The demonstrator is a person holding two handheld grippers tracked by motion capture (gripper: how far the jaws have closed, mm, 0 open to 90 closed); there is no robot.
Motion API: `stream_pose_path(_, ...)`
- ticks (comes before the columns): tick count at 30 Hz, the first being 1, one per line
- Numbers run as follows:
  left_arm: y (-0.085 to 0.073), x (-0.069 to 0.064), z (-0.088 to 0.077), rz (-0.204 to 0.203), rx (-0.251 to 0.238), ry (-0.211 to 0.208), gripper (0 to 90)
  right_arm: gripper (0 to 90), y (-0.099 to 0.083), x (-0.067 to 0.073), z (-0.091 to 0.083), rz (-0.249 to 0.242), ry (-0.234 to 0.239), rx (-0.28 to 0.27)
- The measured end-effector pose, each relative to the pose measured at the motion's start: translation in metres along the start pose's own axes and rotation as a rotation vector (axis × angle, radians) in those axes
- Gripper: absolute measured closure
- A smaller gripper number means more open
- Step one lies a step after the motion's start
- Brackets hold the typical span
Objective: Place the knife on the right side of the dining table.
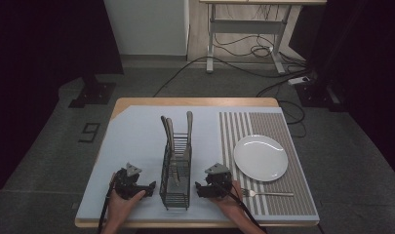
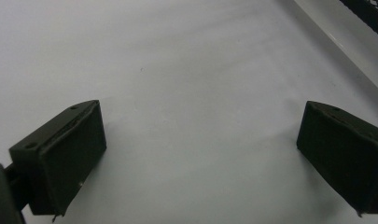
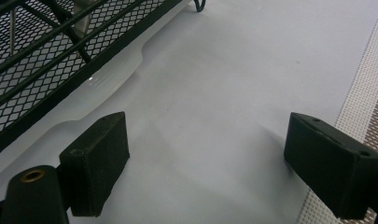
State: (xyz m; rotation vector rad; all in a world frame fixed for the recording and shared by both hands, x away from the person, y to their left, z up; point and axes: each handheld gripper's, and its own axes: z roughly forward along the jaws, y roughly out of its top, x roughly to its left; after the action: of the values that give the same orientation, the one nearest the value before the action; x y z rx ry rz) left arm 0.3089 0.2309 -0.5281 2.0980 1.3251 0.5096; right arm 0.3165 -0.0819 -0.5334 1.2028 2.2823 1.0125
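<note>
Rack [image 1: 176,187], long axis running away from the person, sits between 2 open tools [image 1: 136,187] [image 1: 212,187].

Grey floor [image 1: 49,161] with cables [image 1: 244,48]; white desk frame [image 1: 244,29] behind.

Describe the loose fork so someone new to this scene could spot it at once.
Start at the striped grey and white placemat covering the right part of the table, then find the round white plate on it. Just below the plate, toward the table's near edge, lies the silver metal fork, flat, tines pointing left. It is the one utensil lying down; the others stand upright in the black wire-mesh cutlery caddy.
</note>
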Motion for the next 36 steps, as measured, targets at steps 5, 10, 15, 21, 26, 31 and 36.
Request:
stream_pose_path(5,0.0,0.0,0.0,0.001,-0.003,0.001,1.3,15.7,0.0,0.0,-0.001,0.001,0.013,-0.006)
stream_pose_path(10,0.0,0.0,0.0,0.001,0.0,0.0,1.2,18.6,-0.001,-0.002,-0.004,0.032,0.011,-0.03)
stream_pose_path(15,-0.001,0.0,-0.001,0.001,-0.004,-0.001,1.7,21.3,0.004,-0.006,-0.022,0.078,0.03,-0.108)
stream_pose_path(21,-0.004,0.0,-0.005,0.019,-0.002,-0.016,3.7,21.0,0.015,-0.02,-0.036,0.12,0.074,-0.161)
stream_pose_path(26,-0.006,0.0,-0.006,0.021,-0.004,-0.019,3.7,19.6,0.025,-0.032,-0.05,0.14,0.098,-0.206)
stream_pose_path(31,-0.006,0.0,-0.006,0.02,-0.008,-0.018,3.8,19.1,0.039,-0.042,-0.064,0.16,0.126,-0.257)
stream_pose_path(36,-0.007,0.0,-0.006,0.022,-0.009,-0.018,3.9,20.2,0.061,-0.047,-0.065,0.146,0.172,-0.275)
